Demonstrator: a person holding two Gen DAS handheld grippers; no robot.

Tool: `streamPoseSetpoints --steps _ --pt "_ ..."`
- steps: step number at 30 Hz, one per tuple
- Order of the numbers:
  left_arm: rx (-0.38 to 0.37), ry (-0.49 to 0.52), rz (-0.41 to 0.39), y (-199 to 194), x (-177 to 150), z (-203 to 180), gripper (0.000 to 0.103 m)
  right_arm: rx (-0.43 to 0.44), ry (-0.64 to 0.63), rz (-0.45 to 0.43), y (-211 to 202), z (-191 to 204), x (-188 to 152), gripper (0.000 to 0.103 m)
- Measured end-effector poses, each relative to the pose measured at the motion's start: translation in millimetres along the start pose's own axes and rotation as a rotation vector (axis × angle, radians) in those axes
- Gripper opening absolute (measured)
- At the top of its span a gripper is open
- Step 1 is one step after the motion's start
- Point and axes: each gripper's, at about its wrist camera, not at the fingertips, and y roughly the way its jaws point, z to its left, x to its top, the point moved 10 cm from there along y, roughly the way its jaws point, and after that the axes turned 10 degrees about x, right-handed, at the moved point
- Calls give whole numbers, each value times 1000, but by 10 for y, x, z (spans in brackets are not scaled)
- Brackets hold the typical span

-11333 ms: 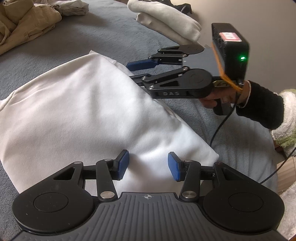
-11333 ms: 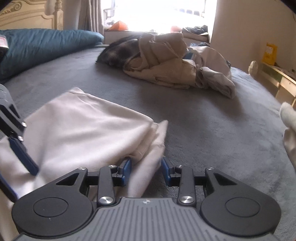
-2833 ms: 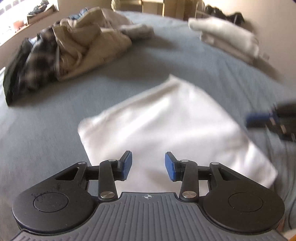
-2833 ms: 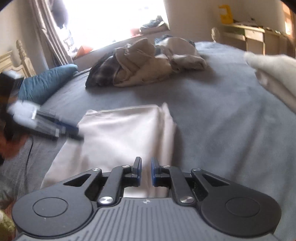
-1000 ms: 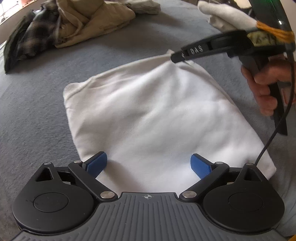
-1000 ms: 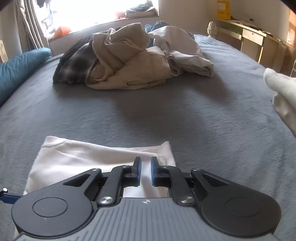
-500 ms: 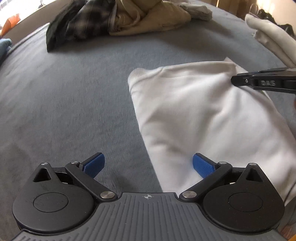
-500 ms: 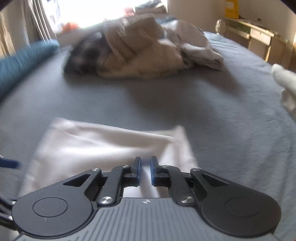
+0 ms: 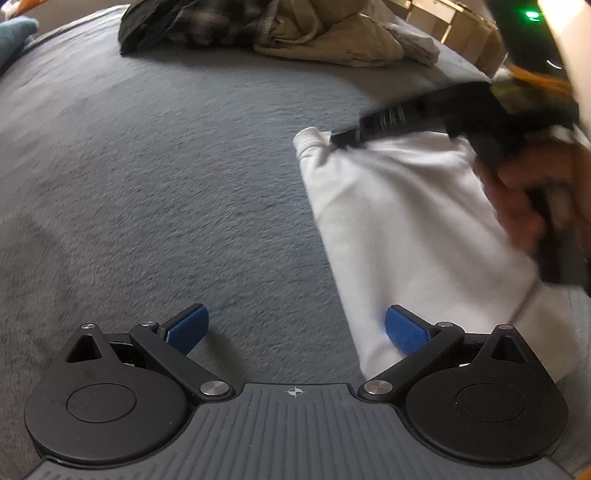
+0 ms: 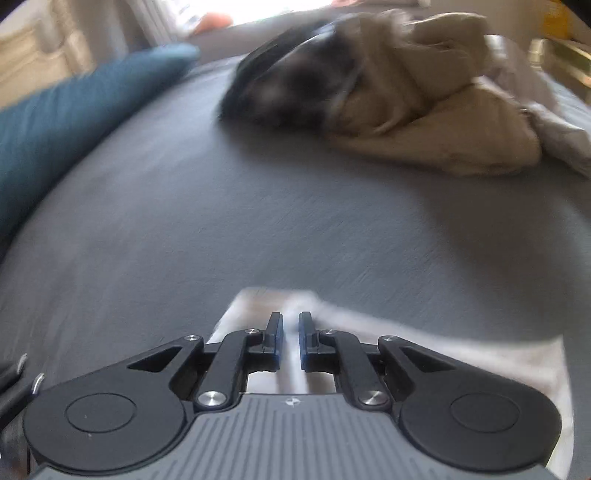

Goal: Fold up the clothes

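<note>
Right gripper (image 10: 290,334) seemingly pinches folded white garment (image 9: 399,221).

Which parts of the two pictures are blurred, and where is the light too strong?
Left wrist view: the right gripper and the hand holding it are smeared; the grey bedcover looks sharp. Right wrist view: the clothes pile and white garment are blurred, and the window is washed out.

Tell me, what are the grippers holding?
The right gripper pinches the white folded garment by its far corner. The left gripper is open, holding nothing.
</note>
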Motion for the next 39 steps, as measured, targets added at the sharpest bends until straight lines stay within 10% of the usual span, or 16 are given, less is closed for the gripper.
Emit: streamPoseSetpoints --steps 11,15,18,29,39 --pt "25 -69 74 -1 -23 377 102 64 -226 142 251 425 112 5" --pt "-59 -41 48 -189 -36 262 102 -112 -108 16 228 -42 517 7" --pt "-90 0 51 -267 -76 242 102 16 -104 -25 -87 143 547 7" --pt "4 -102 72 -102 -11 576 102 228 -504 161 -566 1294 -1234 8" --pt "71 55 -38 141 223 172 102 365 -474 194 -904 1798 -2180 8"
